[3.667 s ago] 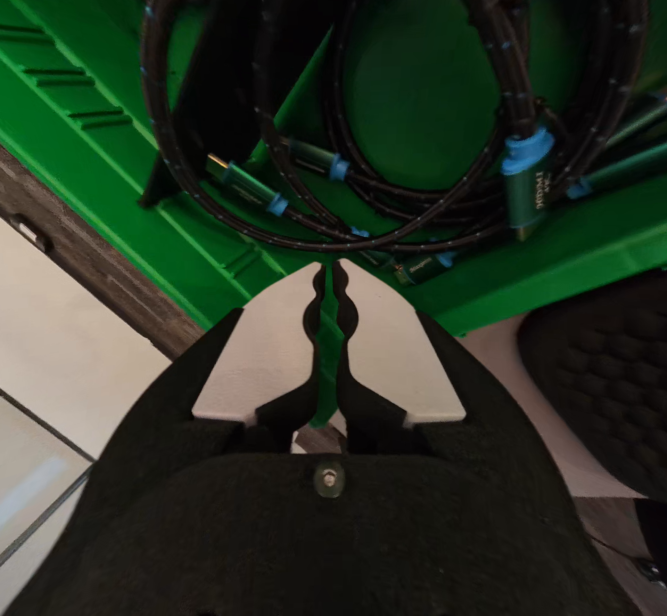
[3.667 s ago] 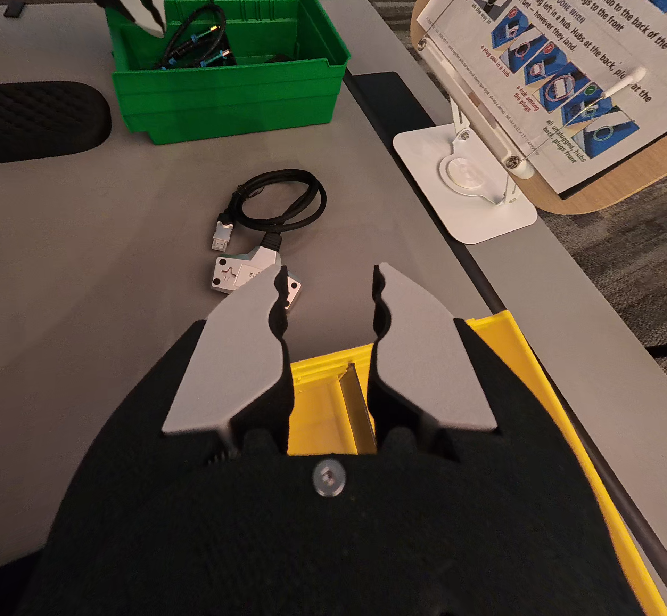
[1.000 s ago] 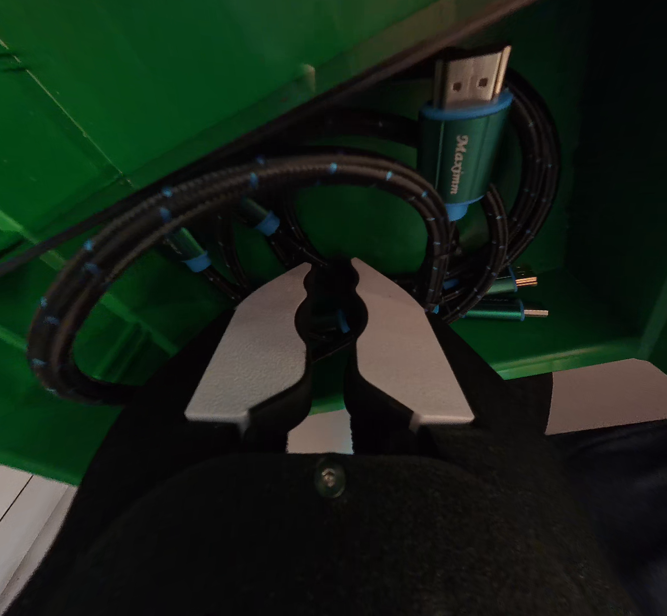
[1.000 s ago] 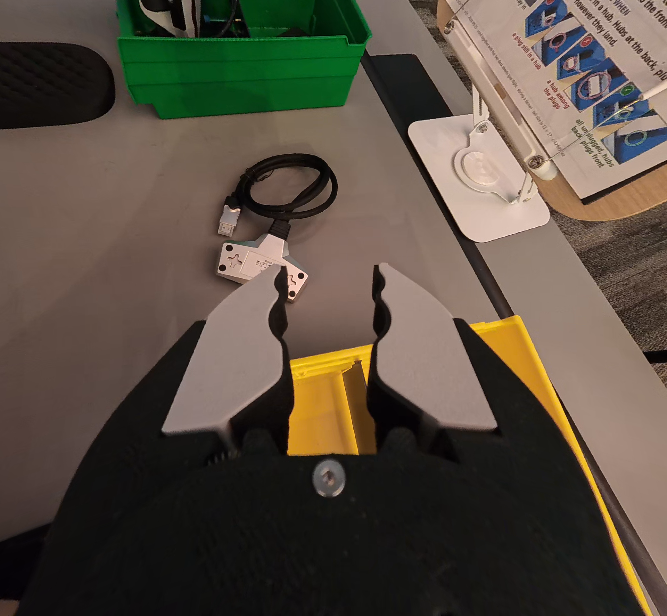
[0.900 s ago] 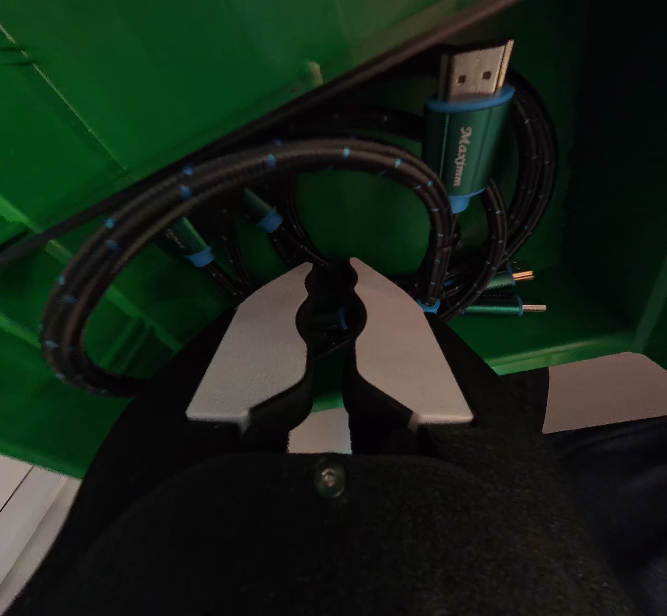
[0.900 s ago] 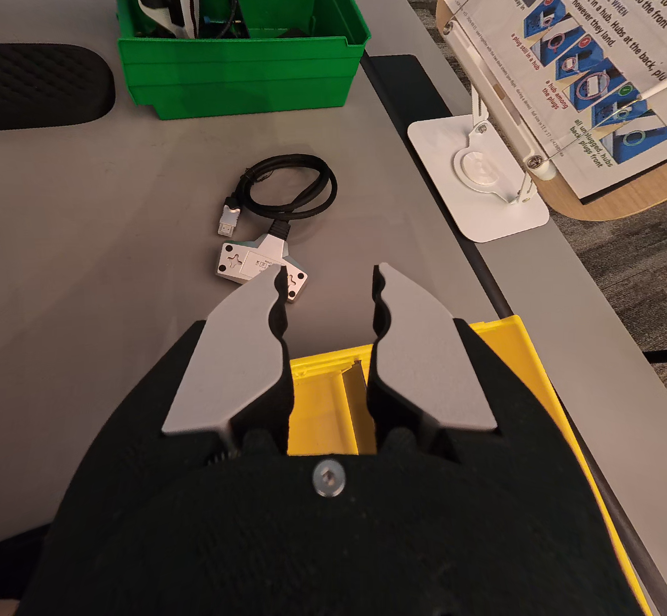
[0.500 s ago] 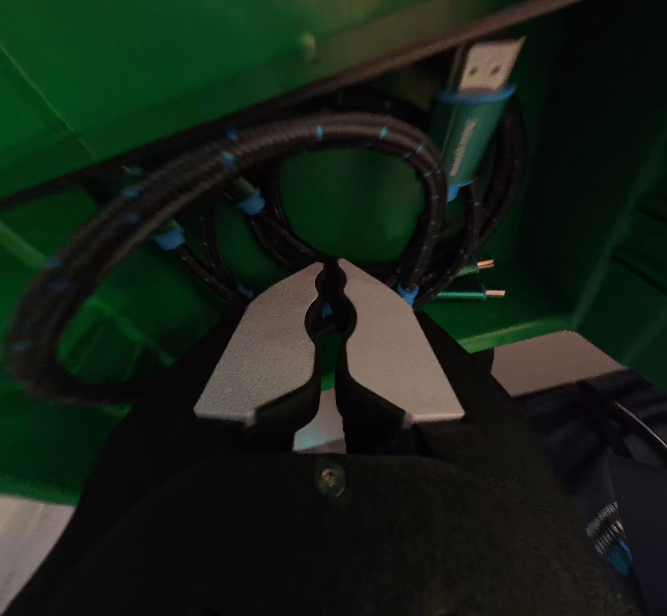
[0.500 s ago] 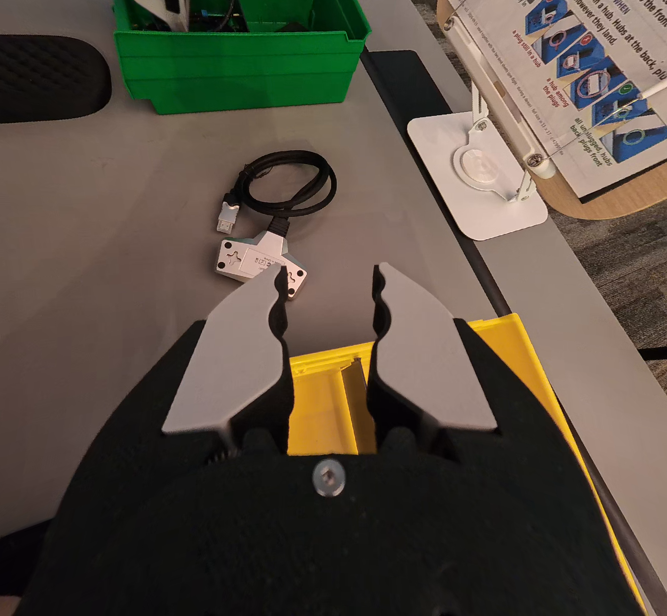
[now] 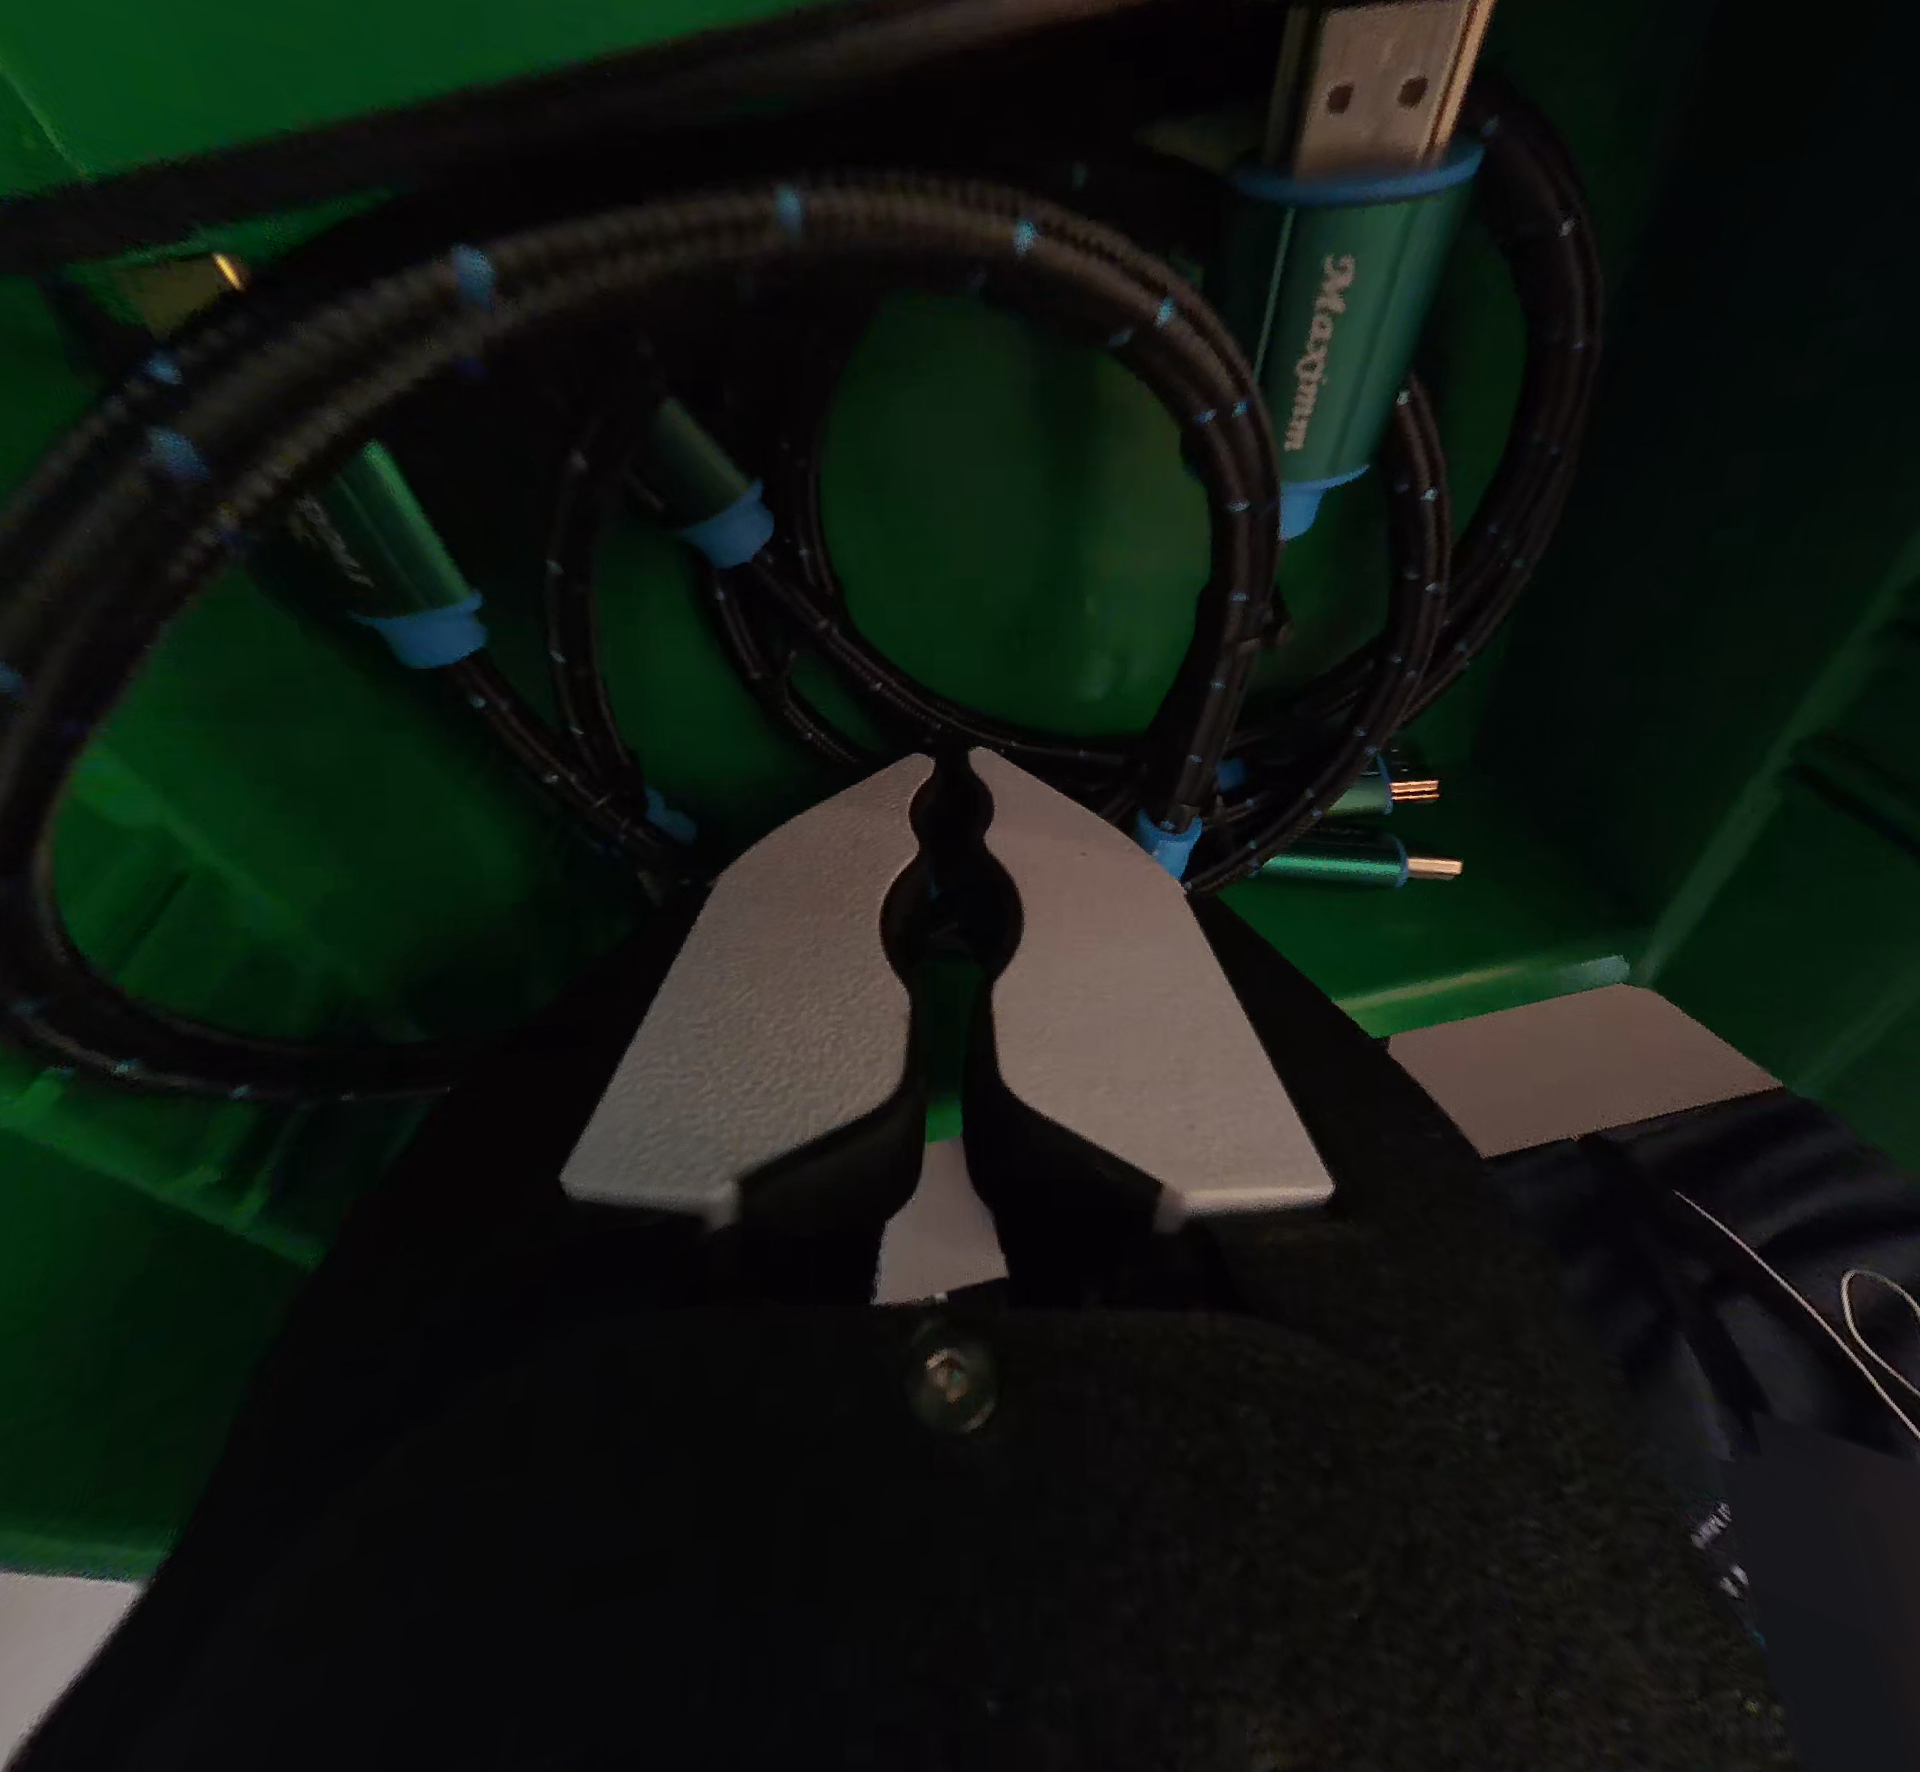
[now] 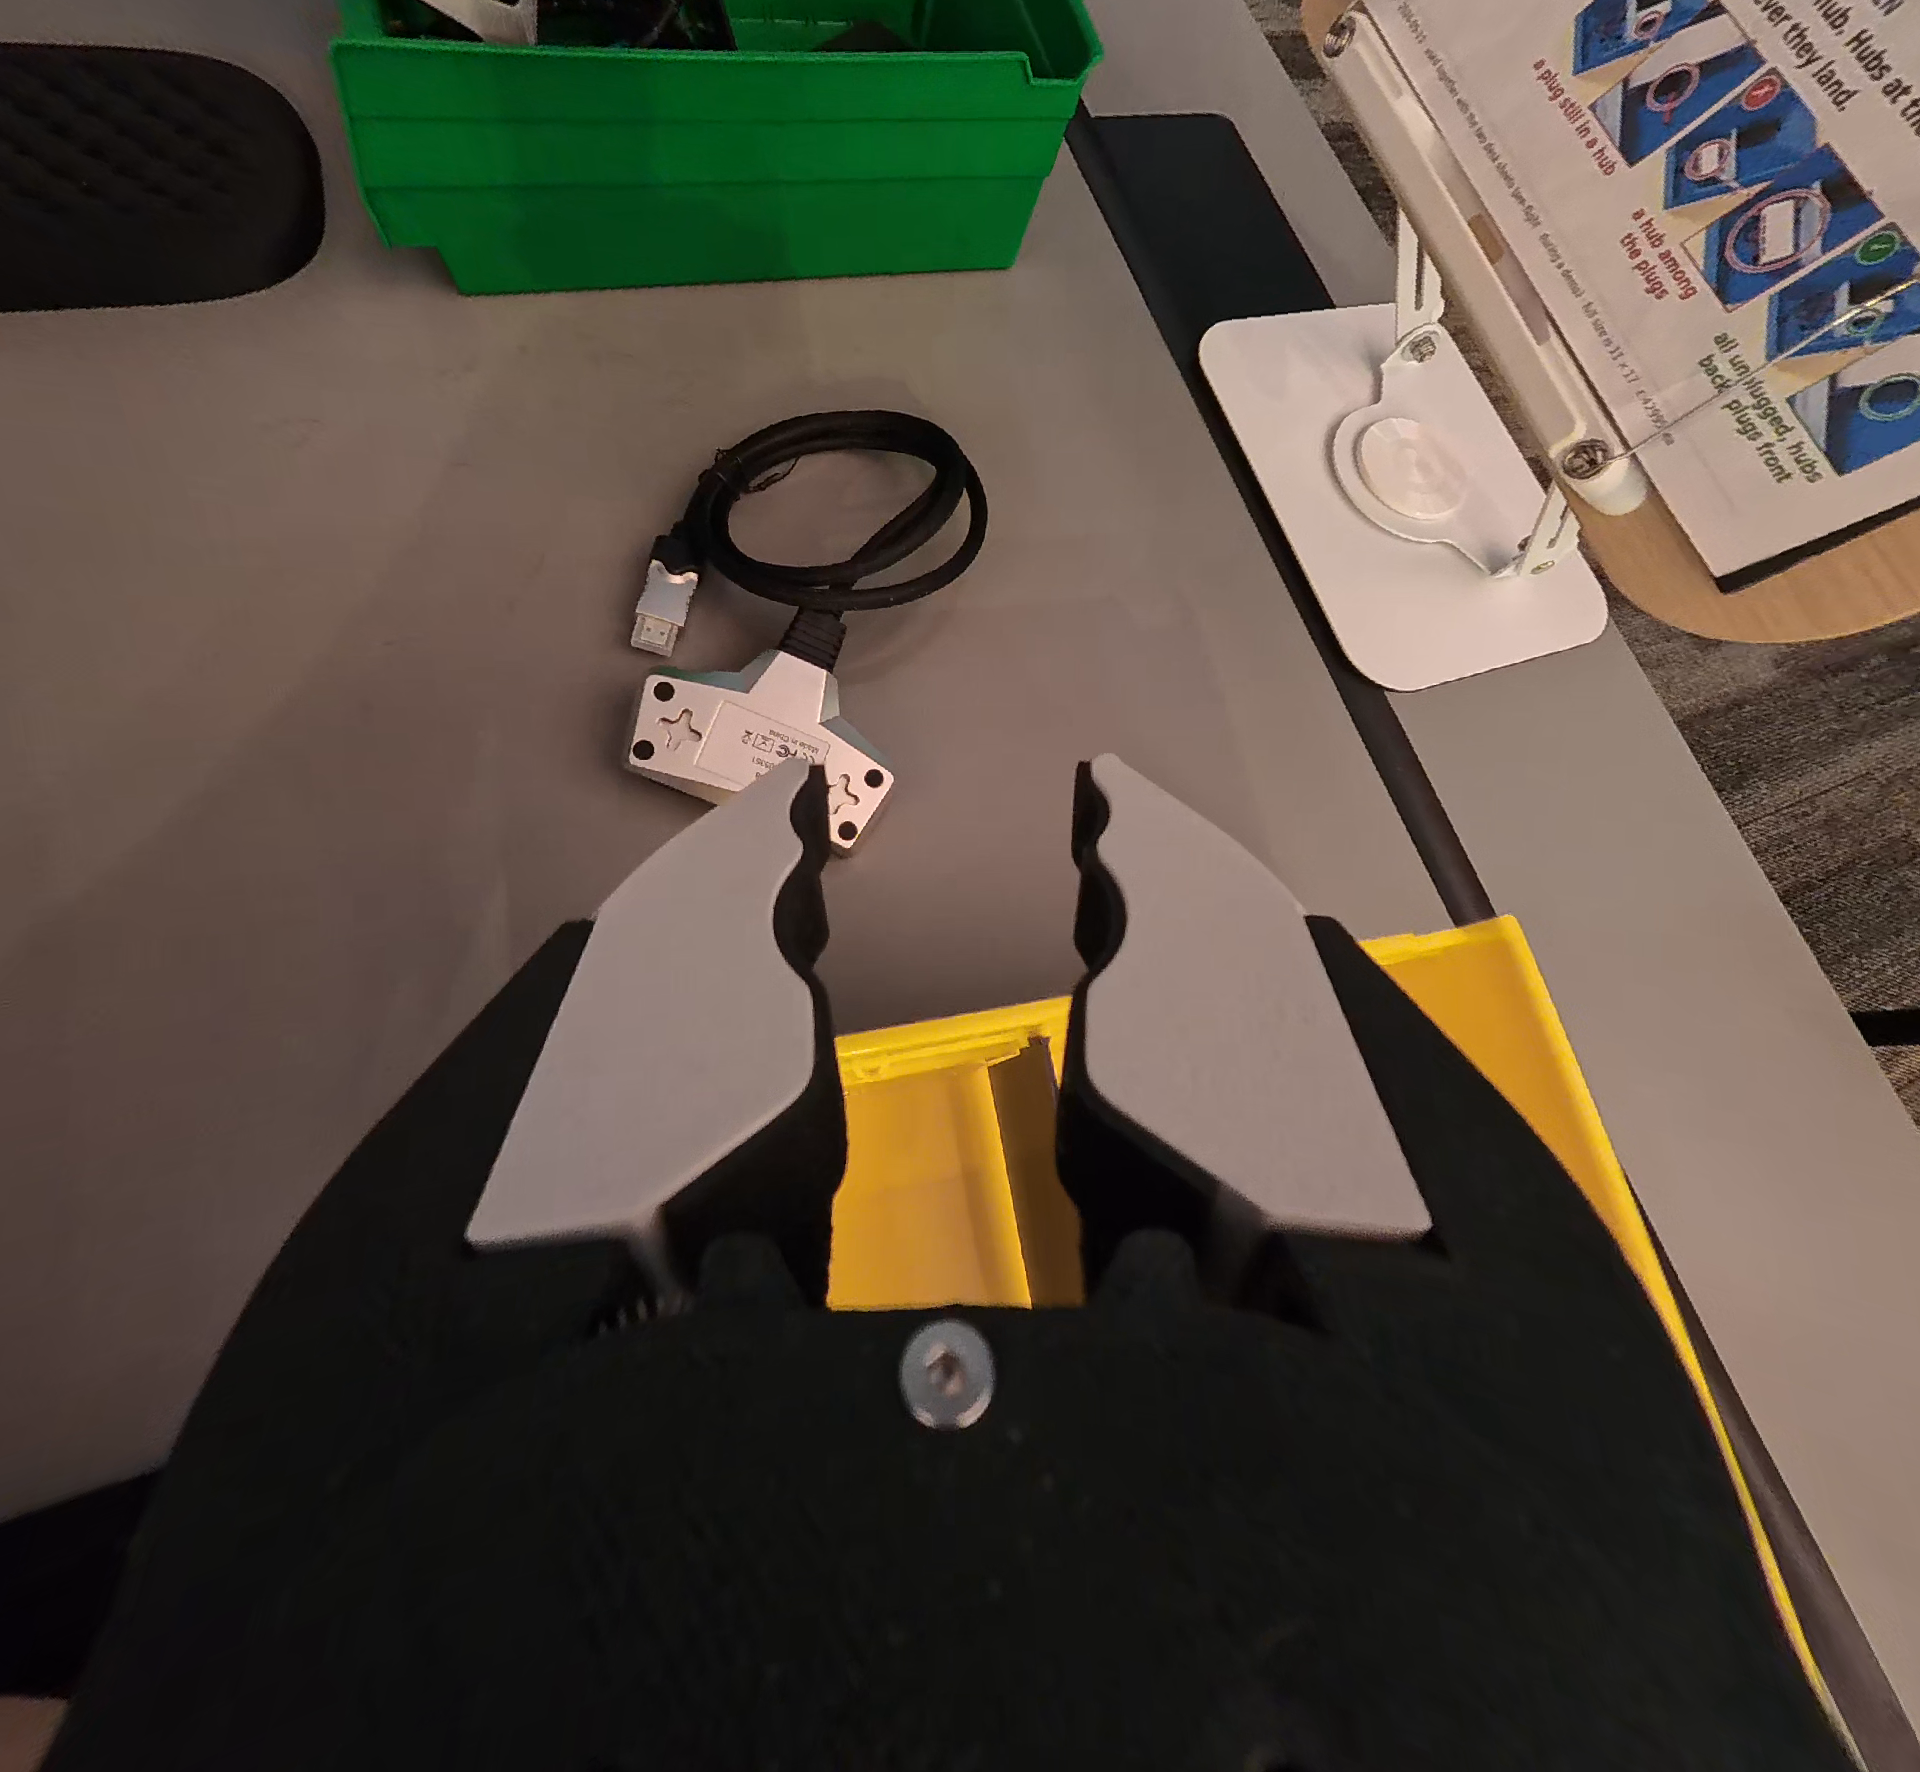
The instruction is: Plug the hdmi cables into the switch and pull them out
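HDMI cable (image 9: 1226, 517) is coiling inside the green bin (image 9: 312, 8), looping up from the left gripper (image 9: 954, 777), which is pinching it nearly closed; its plug (image 9: 1351, 309) is pointing toward one o'clock. Right gripper (image 10: 940, 787) is gaping wide and empty, the switch (image 10: 748, 746) lying at eleven o'clock, nearer to it.

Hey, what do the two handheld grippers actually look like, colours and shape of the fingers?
Both match. The right gripper has two flat, pale grey, wedge-shaped fingers with wavy black inner pads, on a black felt-like body with one silver screw at its centre. The left gripper is built the same. No sleeves show.
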